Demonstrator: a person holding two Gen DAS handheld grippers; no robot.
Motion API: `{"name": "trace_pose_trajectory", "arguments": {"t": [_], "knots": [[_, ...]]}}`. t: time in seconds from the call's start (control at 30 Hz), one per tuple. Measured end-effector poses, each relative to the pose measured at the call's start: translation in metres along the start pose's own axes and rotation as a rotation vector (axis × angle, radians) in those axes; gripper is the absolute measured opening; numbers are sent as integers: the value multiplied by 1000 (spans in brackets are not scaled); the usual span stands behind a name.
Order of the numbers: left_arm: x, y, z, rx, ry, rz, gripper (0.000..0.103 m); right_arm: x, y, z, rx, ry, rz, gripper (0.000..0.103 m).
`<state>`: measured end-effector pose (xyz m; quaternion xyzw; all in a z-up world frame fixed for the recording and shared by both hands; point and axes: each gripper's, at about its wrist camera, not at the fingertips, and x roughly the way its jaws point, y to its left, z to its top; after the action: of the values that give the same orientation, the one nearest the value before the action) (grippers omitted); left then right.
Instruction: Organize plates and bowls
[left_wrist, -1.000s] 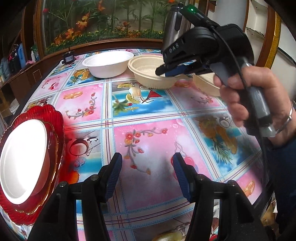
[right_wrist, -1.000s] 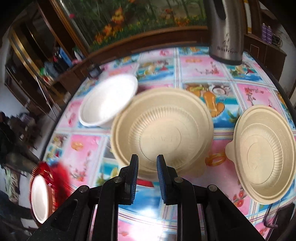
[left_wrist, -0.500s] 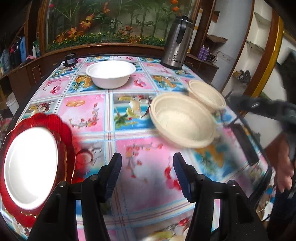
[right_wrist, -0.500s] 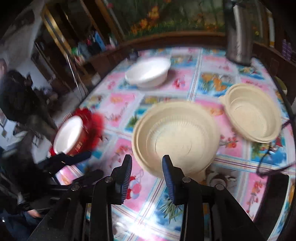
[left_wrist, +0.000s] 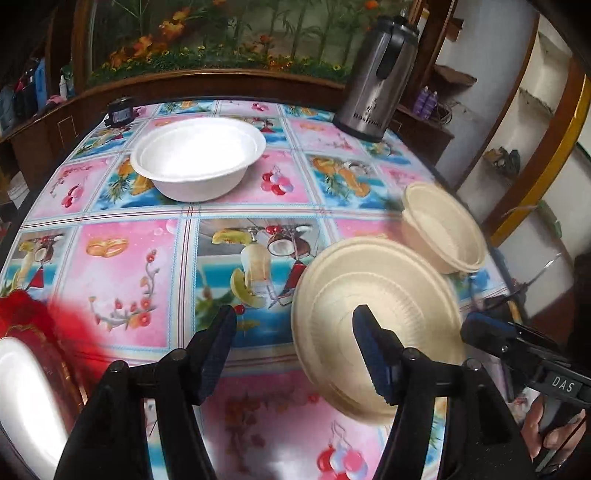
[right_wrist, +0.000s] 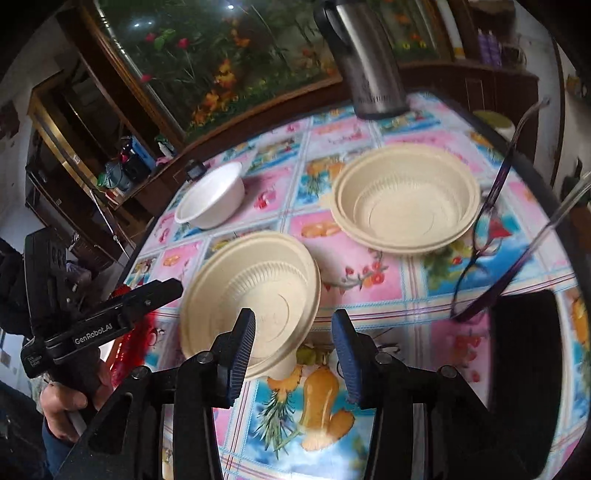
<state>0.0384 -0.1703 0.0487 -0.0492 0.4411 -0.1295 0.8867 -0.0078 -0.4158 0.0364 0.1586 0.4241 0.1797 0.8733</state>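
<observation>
Right tool (right_wrist: 293, 345): fingers spread wide, nothing between them. The landmark, a beige ribbed disposable bowl (right_wrist: 251, 299), sits tilted directly ahead of this tool, its near rim just in front of the left finger; whether that finger touches the rim cannot be told.

Left tool (left_wrist: 295, 354): fingers likewise spread, holding nothing. In its view the beige ribbed bowl (left_wrist: 373, 314) lies just beyond and to the right of its right finger.

Nearest the left tool, left of the landmark bowl, a red scalloped plate (left_wrist: 22, 314) carries a white plate (left_wrist: 22, 398); both are cut off by the frame edge.

Judged step: the landmark bowl appears freshly set down or released on the patterned oilcloth desk (left_wrist: 147, 258), not yet stacked. The next move likely calls for regripping its rim and nesting it with its match, a second beige ribbed bowl (right_wrist: 406, 199) standing just beyond it to the right.

Farther, beyond the landmark to the left, a white foam bowl (left_wrist: 197, 158) stands well apart. A steel thermos jug (left_wrist: 376, 81) stands at the far desk edge.

Obstructions: purple-framed spectacles (right_wrist: 487, 236) lie beside the second bowl, right of the landmark, and could be struck during stacking.
</observation>
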Motion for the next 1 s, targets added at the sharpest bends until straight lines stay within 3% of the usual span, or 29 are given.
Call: {"name": "trace_pose_trajectory", "arguments": {"t": [0.07, 0.1, 0.13, 0.2, 0.3, 0.37, 1.0], "knots": [[9, -2, -1, 21, 9, -14, 30, 11, -4, 1, 7, 5, -16, 42], [12, -2, -1, 21, 13, -38, 12, 18, -7, 2, 4, 4, -21, 23], [12, -2, -2, 24, -1, -39, 13, 23, -7, 4, 3, 7, -20, 16], [9, -4, -2, 56, -39, -7, 13, 30, -6, 8, 5, -12, -23, 15], [4, 0, -2, 38, -70, -46, 12, 30, 6, 13, -63, -74, -66, 12], [3, 0, -2, 45, -93, -28, 12, 34, 7, 13, -80, -95, -83, 12], [6, -5, -4, 67, -105, -17, 12, 25, 7, 15, -96, -149, -39, 12]]}}
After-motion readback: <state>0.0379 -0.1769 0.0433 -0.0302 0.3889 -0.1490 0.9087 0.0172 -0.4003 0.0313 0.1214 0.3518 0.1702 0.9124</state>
